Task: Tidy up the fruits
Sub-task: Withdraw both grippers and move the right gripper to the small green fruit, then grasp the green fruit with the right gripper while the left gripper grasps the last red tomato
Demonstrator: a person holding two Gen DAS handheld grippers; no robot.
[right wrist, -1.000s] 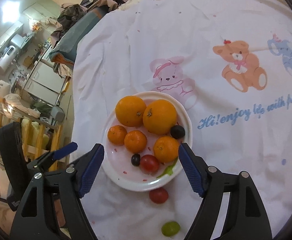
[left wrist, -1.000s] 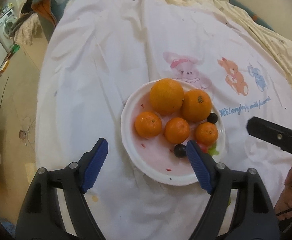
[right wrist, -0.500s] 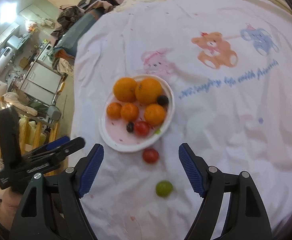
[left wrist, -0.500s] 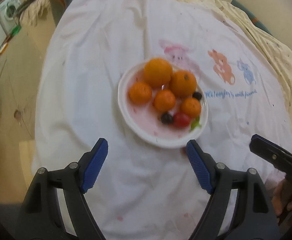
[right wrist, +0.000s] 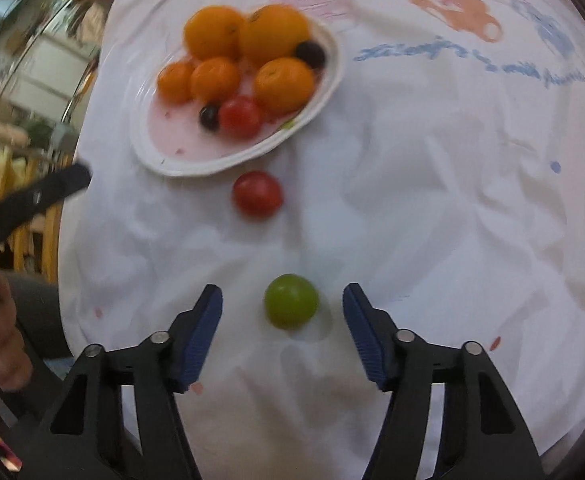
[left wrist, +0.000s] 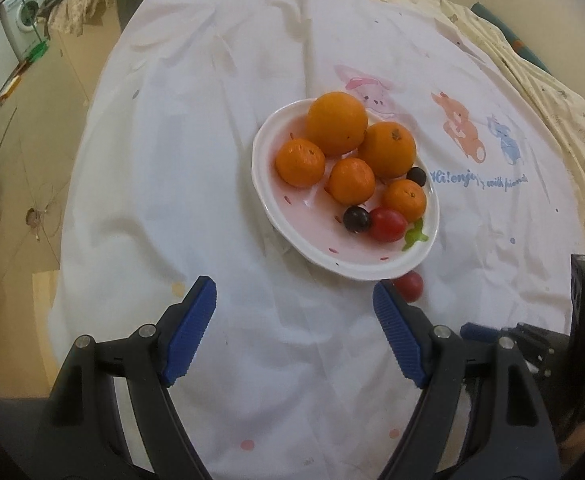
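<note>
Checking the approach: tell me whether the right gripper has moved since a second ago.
Yes. The right gripper has come down toward the green fruit, away from the plate; its jaws have just been closing around the fruit, not touching.

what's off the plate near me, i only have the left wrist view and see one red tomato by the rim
Observer: A green fruit also lies on the cloth, nearer you than the red tomato.
Operator: where's the right hand-held gripper
Observer: The right hand-held gripper has the green fruit between its blue pads; the jaws have just been closing, and gaps show on both sides.
Operator: is the tomato touching the plate
Observer: No, a strip of cloth shows between it and the plate.
</note>
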